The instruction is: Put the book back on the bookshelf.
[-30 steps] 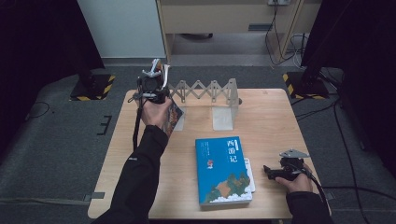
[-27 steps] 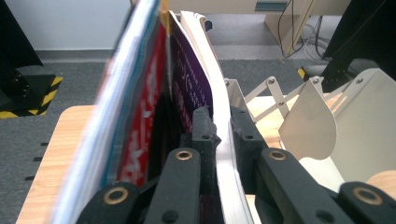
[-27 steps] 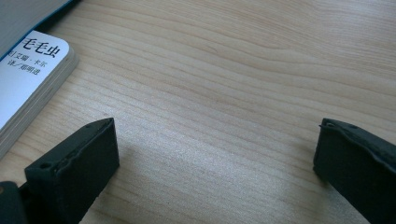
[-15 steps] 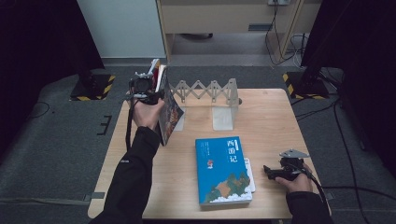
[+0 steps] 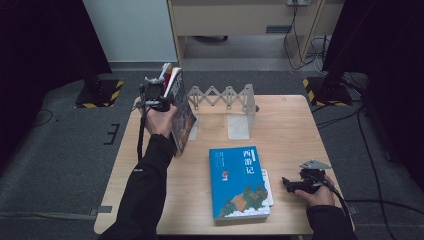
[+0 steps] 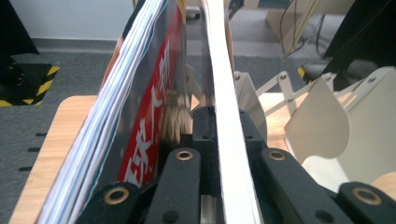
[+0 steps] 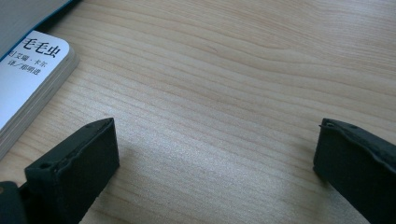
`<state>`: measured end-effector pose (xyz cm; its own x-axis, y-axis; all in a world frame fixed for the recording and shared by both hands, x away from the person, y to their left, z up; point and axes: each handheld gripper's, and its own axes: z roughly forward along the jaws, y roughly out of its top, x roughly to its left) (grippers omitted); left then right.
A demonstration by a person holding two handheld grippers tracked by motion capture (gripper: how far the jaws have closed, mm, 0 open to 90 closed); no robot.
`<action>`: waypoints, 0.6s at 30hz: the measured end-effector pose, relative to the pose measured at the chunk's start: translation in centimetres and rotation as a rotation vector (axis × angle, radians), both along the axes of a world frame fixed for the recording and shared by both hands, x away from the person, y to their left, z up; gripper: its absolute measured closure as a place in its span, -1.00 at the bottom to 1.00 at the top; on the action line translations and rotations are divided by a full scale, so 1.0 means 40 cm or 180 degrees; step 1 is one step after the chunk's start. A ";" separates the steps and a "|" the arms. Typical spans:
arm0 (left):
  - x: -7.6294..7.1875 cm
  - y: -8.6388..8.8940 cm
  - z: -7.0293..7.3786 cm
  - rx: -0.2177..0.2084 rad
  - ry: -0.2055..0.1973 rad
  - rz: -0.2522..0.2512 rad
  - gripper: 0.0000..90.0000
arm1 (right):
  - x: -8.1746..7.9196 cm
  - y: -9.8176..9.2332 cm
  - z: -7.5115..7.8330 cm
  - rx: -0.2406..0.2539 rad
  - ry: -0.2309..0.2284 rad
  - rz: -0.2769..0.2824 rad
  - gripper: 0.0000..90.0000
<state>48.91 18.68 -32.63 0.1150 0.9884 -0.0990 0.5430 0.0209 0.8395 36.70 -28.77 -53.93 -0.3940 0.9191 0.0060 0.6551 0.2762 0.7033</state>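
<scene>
In the left gripper view, the fingers (image 6: 205, 140) are largely covered by the books they clamp: a thick white page block (image 6: 224, 107) runs up between them and out past the top and bottom edges, so their tips cannot be seen. Left of the fingers, the red-lettered cover (image 6: 154, 93) is cut off at top and bottom, and a patch of it just beside them is smeared with blur. In the high view, the left hand (image 5: 161, 120) hides the lower front of the held book (image 5: 181, 112). A white book (image 7: 25, 79) left of the right gripper's fingers (image 7: 112, 140) leaves the frame, its small print too fine to read.
</scene>
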 end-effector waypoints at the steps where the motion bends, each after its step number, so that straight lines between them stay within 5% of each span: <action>1: 0.001 -0.002 0.000 -0.0002 -0.0054 0.0017 0.83 | 0.000 0.000 0.000 -0.0001 -0.0001 0.0000 -0.99; 6: 0.014 -0.014 -0.005 0.0130 -0.0173 0.0116 0.83 | 0.000 0.000 0.000 -0.0002 0.0000 -0.0001 -0.99; 18: 0.021 -0.016 -0.030 0.0218 -0.0174 0.0147 0.82 | 0.000 0.000 0.000 0.0002 0.0001 0.0007 -0.99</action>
